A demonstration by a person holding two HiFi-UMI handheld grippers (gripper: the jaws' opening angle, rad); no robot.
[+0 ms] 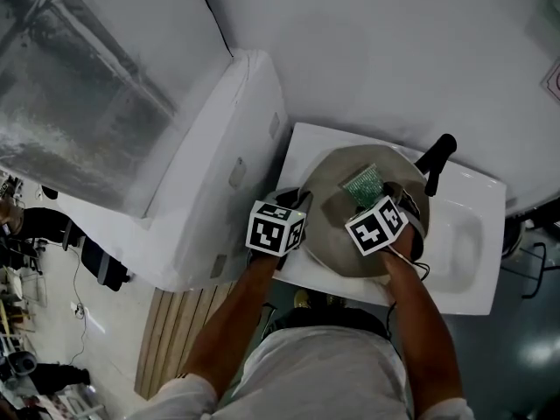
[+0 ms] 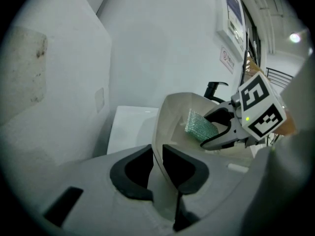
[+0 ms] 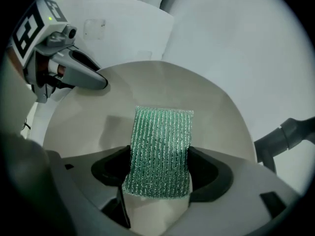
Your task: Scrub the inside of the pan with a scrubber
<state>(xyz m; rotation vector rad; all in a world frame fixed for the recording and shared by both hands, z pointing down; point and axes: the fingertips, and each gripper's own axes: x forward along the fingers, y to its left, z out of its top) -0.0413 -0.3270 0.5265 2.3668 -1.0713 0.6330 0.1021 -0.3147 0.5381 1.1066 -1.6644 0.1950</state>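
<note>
Beige pan (image 1: 332,234) over white sink (image 1: 472,261), white wall (image 1: 394,51), slatted floor (image 1: 175,331)

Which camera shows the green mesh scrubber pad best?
The right gripper view: the green mesh scrubber pad fills its centre, clamped between the jaws, weave clear. The head view shows only a small patch inside the round beige pan; the left gripper view shows it small and side-on.

**What is there, by number**

One pan (image 1: 335,234), its rim in the left tool (image 2: 156,168). One green scrubber (image 3: 160,151), held in the right tool (image 3: 157,176). Two tools, with two marker cubes (image 1: 276,228) (image 1: 376,224), one on each. One white sink (image 1: 464,243) under both.
</note>
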